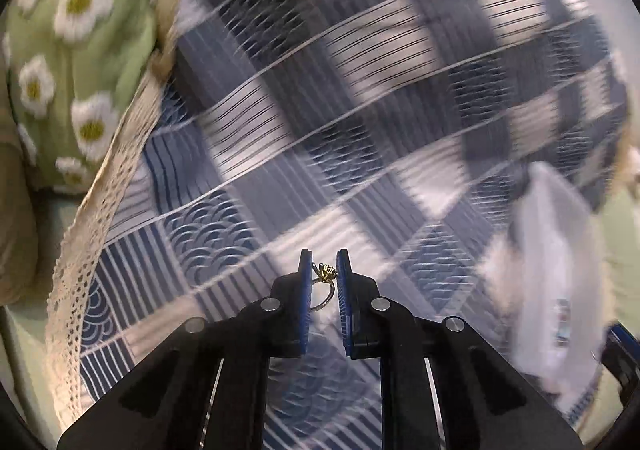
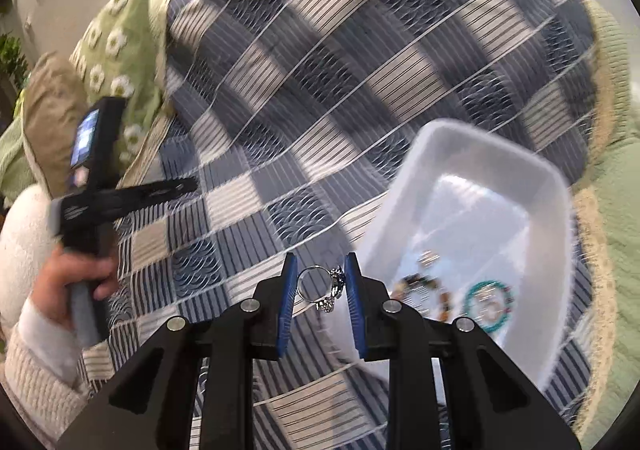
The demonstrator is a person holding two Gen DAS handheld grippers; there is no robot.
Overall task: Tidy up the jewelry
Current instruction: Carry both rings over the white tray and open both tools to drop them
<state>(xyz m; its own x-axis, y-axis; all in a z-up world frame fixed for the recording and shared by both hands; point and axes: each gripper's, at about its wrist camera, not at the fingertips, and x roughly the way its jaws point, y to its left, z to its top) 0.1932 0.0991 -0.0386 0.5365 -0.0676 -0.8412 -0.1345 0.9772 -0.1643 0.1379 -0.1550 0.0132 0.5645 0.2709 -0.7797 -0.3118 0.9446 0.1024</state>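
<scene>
My left gripper is shut on a gold ring and holds it above the blue and white patchwork cloth. My right gripper is shut on a silver ring with a dark stone, just left of the white plastic tray. The tray holds a teal beaded bracelet and a brown beaded bracelet. The tray also shows blurred at the right of the left wrist view. The left gripper's body shows in the right wrist view, held in a hand.
A green pillow with white daisies and a tan pillow lie at the left beside a lace edge. A green knitted blanket lies to the right of the tray. Both views are motion-blurred.
</scene>
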